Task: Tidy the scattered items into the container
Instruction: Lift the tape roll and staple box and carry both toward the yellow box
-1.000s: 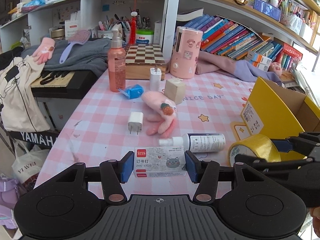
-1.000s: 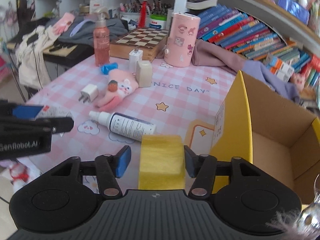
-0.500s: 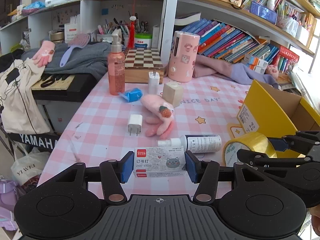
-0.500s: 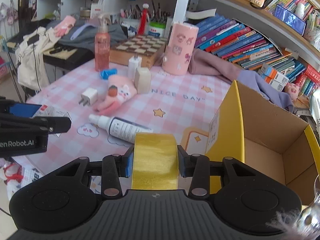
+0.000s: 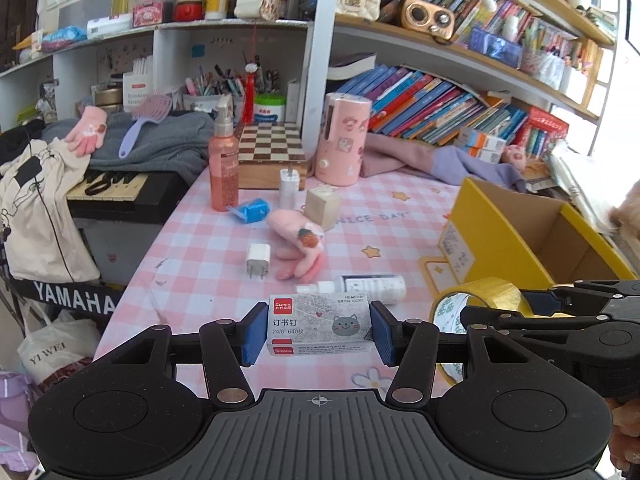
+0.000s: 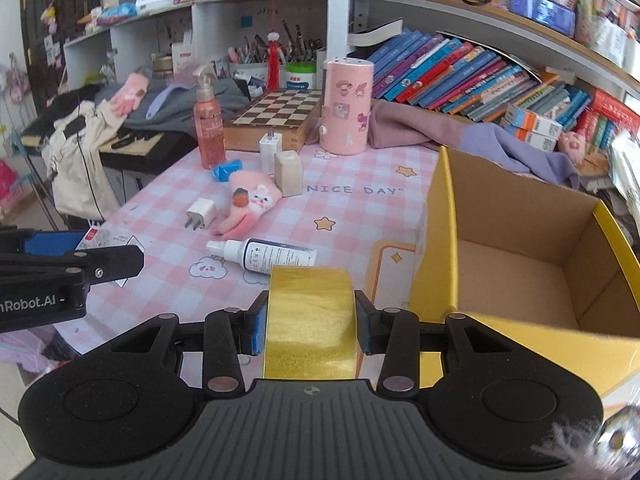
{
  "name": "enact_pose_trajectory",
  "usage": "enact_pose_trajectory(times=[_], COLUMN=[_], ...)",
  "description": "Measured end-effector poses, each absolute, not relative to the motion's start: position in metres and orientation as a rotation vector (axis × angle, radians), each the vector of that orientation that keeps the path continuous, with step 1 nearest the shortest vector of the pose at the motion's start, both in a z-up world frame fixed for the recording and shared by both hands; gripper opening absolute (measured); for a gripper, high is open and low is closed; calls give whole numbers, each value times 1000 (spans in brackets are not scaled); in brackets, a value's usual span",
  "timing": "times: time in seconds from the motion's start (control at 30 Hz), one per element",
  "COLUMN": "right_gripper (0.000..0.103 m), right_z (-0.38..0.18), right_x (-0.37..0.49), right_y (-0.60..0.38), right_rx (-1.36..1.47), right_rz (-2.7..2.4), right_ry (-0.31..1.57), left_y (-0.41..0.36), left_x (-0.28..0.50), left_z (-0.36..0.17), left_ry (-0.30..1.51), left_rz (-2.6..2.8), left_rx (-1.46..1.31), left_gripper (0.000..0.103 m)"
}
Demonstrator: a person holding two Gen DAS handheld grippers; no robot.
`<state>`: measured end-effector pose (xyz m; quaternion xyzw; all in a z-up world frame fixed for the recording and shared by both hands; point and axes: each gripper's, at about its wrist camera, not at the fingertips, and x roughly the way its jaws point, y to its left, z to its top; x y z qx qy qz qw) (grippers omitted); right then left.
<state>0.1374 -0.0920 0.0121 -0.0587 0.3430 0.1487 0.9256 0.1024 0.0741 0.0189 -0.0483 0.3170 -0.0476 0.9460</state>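
Observation:
My left gripper (image 5: 318, 334) is shut on a small staples box (image 5: 318, 330) with a cat picture, held above the table's near edge. My right gripper (image 6: 310, 330) is shut on a yellow tape roll (image 6: 310, 320), lifted just left of the open yellow cardboard box (image 6: 516, 276). The tape roll (image 5: 476, 302) and box (image 5: 520, 240) also show in the left wrist view. On the pink checked cloth lie a white spray bottle (image 6: 276, 256), a pink glove (image 6: 250, 208), a white charger plug (image 6: 200, 214), a blue item (image 6: 226, 170) and a beige block (image 6: 288, 174).
A pink pump bottle (image 6: 208, 124), a chessboard box (image 6: 274, 120), a pink canister (image 6: 346, 108) and a second white charger (image 6: 270, 148) stand at the back. Bookshelves rise behind. A keyboard (image 5: 120, 188) with clothes sits left of the table.
My right gripper closed on the tape roll and lifted it. Both grippers rose and pulled back from the table, and the box is now more in view on the right.

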Motion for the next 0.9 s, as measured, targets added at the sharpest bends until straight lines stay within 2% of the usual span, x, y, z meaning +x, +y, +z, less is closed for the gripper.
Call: enact_pose_trajectory(times=[0.9], right_gripper=[39], right_z=[6], right_x=[11], right_y=[-150], right_rx=[29], right_rz=[75], right_ry=[728], left_y=[21], left_x=[23], left_z=[20], left_ry=[675], left_rz=[-350], left_rx=[-15], left_gripper=[53])
